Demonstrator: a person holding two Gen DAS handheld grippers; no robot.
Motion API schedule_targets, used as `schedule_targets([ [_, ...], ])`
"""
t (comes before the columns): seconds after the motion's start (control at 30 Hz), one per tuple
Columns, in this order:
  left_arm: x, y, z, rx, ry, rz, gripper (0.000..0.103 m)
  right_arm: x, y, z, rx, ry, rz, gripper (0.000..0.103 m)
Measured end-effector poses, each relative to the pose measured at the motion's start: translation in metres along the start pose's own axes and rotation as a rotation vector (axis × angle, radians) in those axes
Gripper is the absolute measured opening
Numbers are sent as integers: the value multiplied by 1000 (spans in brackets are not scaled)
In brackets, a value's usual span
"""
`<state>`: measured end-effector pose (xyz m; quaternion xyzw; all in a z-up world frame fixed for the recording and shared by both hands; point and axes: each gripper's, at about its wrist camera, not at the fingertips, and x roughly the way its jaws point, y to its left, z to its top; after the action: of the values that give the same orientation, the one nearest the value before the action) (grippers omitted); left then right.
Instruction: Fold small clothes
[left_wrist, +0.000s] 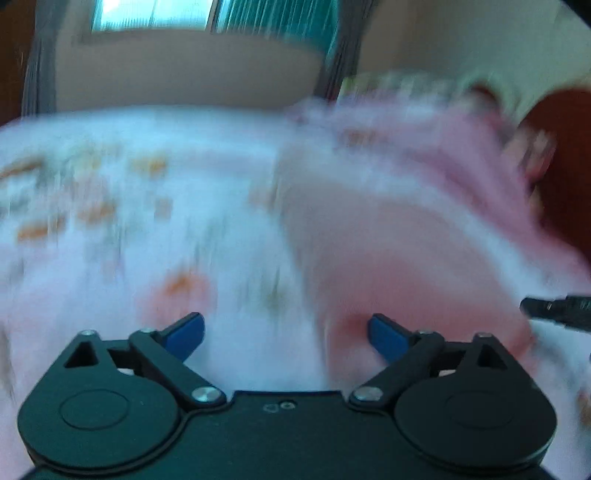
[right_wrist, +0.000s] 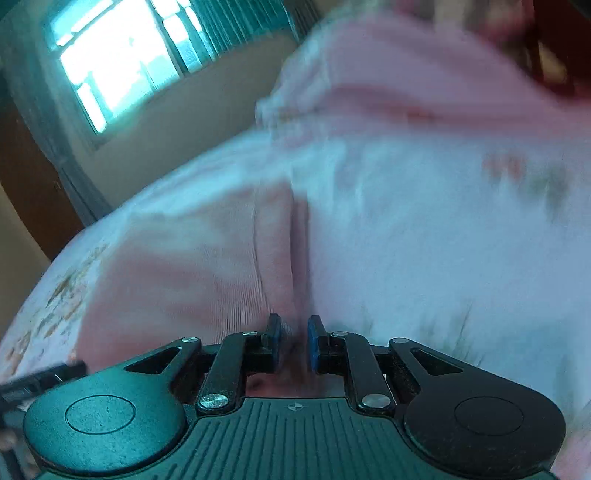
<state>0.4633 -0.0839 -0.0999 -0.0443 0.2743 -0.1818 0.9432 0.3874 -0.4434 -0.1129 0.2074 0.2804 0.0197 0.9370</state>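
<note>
A pink ribbed garment (left_wrist: 406, 251) lies on a white floral bedsheet (left_wrist: 110, 192); both views are motion-blurred. My left gripper (left_wrist: 286, 338) is open, its blue pads wide apart, low over the sheet at the garment's left edge. My right gripper (right_wrist: 294, 341) is nearly shut, its blue pads pinching a fold of the pink garment (right_wrist: 207, 266). The tip of the right gripper (left_wrist: 554, 310) shows at the right edge of the left wrist view.
A window with teal curtains (right_wrist: 122, 66) and a beige wall are behind the bed. A dark red object (left_wrist: 565, 166) lies at the far right of the bed. More pink cloth (right_wrist: 406, 74) is heaped farther back.
</note>
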Motion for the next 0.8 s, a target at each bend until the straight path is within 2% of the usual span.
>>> schedule_targets([
  [0.07,8,0,17,13,-36,14,96,-7,13,15,-85,-98,52,14],
  [0.13,36,-4,36,7,-3,12,96,11,26,30,-139,-103,67,14],
  [0.23,79,-9,47,25,33,31,98,56,40,43,-227,-46,47,14],
  [0.27,89,-9,47,28,57,37,102,75,39,44,-254,3,16,14],
  [0.33,107,-10,44,43,120,29,102,110,30,40,-289,139,-54,15],
  [0.4,110,-7,54,29,136,4,102,115,23,43,-307,146,-25,17],
  [0.43,105,-5,59,44,101,5,102,111,21,50,-287,137,-6,17],
  [0.47,104,-4,65,61,55,21,101,104,19,57,-274,86,15,18],
  [0.53,114,-4,75,90,37,29,102,103,22,70,-279,8,12,37],
  [0.57,122,-4,77,95,37,33,102,110,23,77,-272,-1,9,61],
  [0.6,131,-5,77,101,39,41,102,120,24,81,-270,2,14,67],
  [0.67,151,-8,73,144,108,38,102,142,29,85,-288,58,3,67],
  [0.7,158,-8,70,145,131,35,102,163,29,82,-306,140,-58,67],
  [0.73,160,-7,68,136,127,28,102,175,26,81,-303,182,-85,67],
  [0.8,159,-3,66,117,128,12,102,181,22,75,-323,177,-82,68],
])
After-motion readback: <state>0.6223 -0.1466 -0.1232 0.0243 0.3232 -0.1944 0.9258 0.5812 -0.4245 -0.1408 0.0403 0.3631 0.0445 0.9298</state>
